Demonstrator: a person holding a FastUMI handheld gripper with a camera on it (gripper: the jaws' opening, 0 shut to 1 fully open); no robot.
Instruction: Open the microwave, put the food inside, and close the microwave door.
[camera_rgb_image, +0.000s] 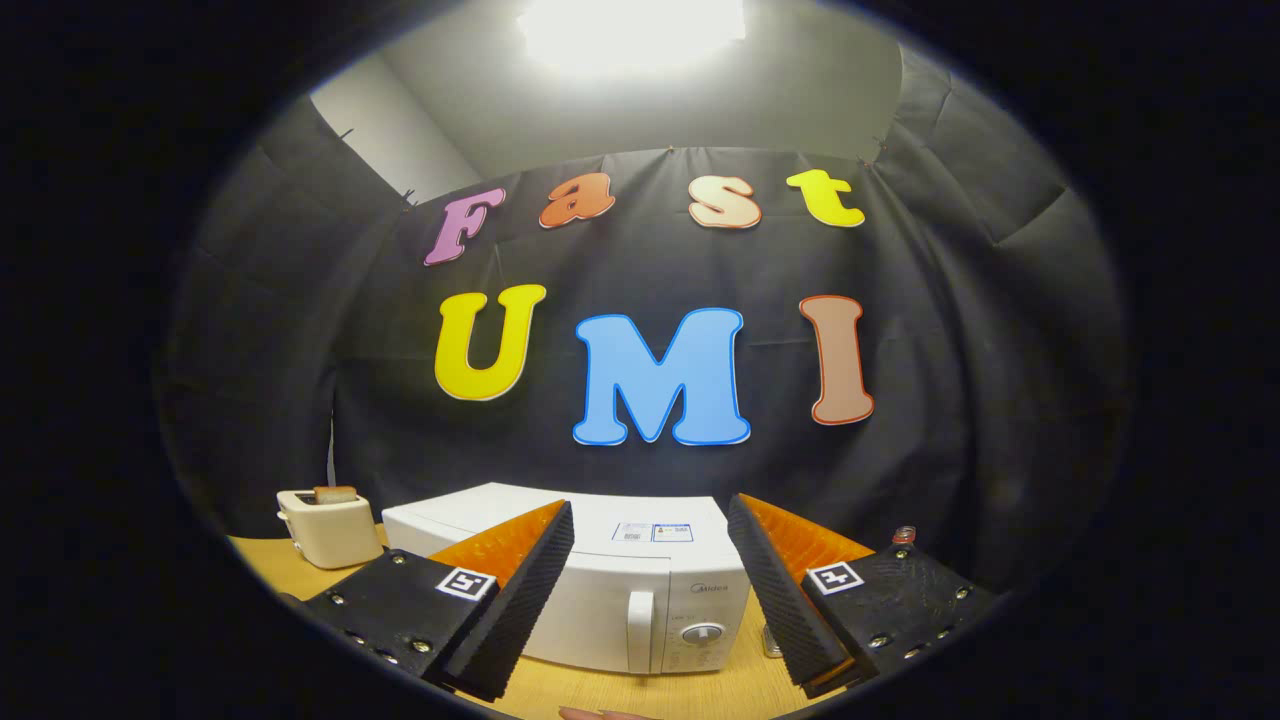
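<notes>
While the gripper (650, 590) hangs with its fingers spread wide and nothing between them, the white microwave (600, 580) sits just ahead on the wooden table (640, 695), its door shut and its vertical handle (640, 628) framed in the gap between the fingers. A dial (702, 634) lies just right of the handle. From here, the likeliest slip is a finger catching the dial instead of the handle, or a hard pull dragging the light oven toward the near edge. What the microwave holds cannot be told with the door closed. Far left, a cream toaster (325, 530) carries a slice of bread (335, 493) in its slot. I cannot pick out the food to be loaded.
</notes>
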